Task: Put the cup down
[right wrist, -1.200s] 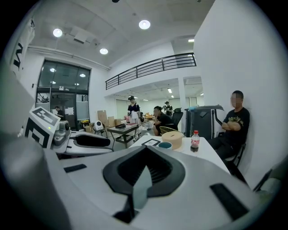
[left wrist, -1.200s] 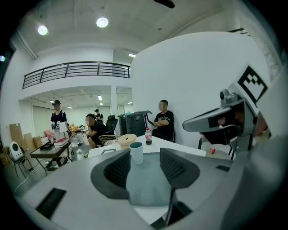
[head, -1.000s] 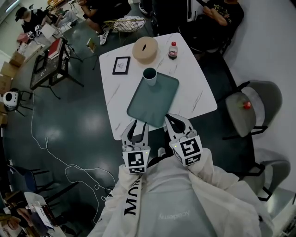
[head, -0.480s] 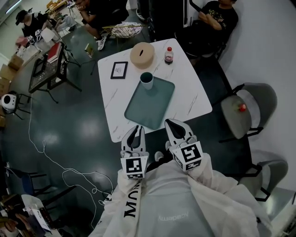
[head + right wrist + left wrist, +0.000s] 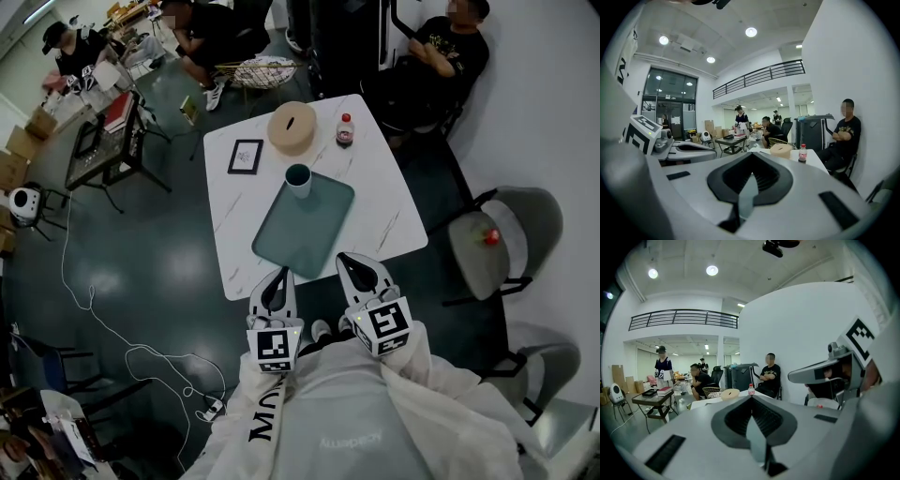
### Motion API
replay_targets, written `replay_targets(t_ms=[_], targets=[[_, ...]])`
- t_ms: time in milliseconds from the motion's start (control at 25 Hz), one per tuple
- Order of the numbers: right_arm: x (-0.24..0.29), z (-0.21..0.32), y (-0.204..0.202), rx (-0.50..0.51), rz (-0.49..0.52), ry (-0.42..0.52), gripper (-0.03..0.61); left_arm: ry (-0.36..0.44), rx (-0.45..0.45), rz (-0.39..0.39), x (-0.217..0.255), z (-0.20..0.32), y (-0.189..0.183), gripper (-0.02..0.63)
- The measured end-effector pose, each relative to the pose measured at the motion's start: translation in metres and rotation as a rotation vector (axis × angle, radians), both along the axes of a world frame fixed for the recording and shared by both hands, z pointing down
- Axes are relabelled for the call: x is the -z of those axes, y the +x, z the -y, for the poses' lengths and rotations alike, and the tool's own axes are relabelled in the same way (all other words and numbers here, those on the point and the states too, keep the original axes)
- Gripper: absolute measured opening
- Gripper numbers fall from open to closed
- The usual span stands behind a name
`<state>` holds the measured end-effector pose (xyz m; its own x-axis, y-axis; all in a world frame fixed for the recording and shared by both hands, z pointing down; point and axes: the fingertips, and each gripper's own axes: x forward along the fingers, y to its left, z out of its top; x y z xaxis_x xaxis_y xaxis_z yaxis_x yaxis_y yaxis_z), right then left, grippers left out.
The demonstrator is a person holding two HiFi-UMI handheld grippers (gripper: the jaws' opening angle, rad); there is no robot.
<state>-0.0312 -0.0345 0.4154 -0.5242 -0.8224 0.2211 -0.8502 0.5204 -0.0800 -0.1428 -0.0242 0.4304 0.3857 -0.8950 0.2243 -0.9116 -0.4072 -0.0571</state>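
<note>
Cup [image 5: 298, 178] upright on tray [image 5: 302, 228], far corner

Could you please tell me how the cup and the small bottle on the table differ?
The cup stands on the far corner of the green tray; the bottle stands on the bare white table. The cup is open-topped; the bottle wears a red cap. The cup looks wider than the bottle. Both stand upright and untouched.
</note>
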Motion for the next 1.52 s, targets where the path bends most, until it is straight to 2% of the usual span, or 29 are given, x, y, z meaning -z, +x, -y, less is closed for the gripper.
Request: replay_targets(t_ms=[400,1520], targets=[[0.006,0.02,0.021,0.06,0.018,-0.001,0.005,-0.002,0.031,0.022,0.01,0.015,0.033,0.012],[-0.004,0.029,0.019,0.082,0.011,-0.015,0.005,-0.014,0.022,0.027,0.004,0.025,0.036,0.012]])
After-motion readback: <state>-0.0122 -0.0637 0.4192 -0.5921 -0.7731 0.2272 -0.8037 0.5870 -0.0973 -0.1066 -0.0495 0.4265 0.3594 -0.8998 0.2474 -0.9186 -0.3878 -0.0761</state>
